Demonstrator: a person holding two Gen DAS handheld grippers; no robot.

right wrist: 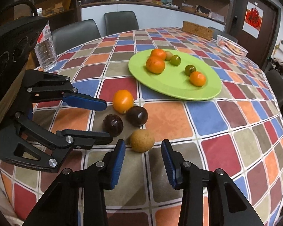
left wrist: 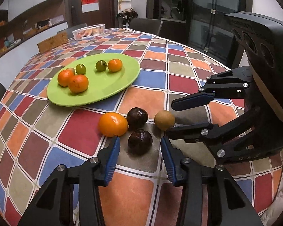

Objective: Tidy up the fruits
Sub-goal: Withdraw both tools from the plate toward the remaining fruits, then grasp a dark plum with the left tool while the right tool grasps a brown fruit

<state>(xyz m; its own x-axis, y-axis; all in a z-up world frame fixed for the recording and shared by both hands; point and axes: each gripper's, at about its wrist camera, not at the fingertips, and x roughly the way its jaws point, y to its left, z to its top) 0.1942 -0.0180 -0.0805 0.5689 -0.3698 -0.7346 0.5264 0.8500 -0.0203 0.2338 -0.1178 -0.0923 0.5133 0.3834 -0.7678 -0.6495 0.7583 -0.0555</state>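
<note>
A green plate (left wrist: pixel 122 82) (right wrist: pixel 169 88) holds three oranges and some small green fruits. Nearer on the checkered tablecloth lie an orange (left wrist: pixel 112 124) (right wrist: pixel 123 100), two dark purple fruits and a brown fruit. My left gripper (left wrist: pixel 139 139) (right wrist: pixel 108 121) is open, and the nearer dark fruit (left wrist: pixel 140 141) (right wrist: pixel 113 122) sits between its fingertips with a gap on each side. My right gripper (right wrist: pixel 143 142) (left wrist: pixel 169 119) is open too. The brown fruit (right wrist: pixel 142 140) (left wrist: pixel 164 120) lies between its tips, untouched. The other dark fruit (left wrist: pixel 137 118) (right wrist: pixel 137 115) rests just beyond.
At the table's far side stand a white basket (left wrist: pixel 88 31) (right wrist: pixel 232 46) and a woven box (left wrist: pixel 52 42) (right wrist: pixel 197 30). A water bottle (right wrist: pixel 46 52) stands at the left edge in the right wrist view. Grey chairs (right wrist: pixel 120 21) ring the table.
</note>
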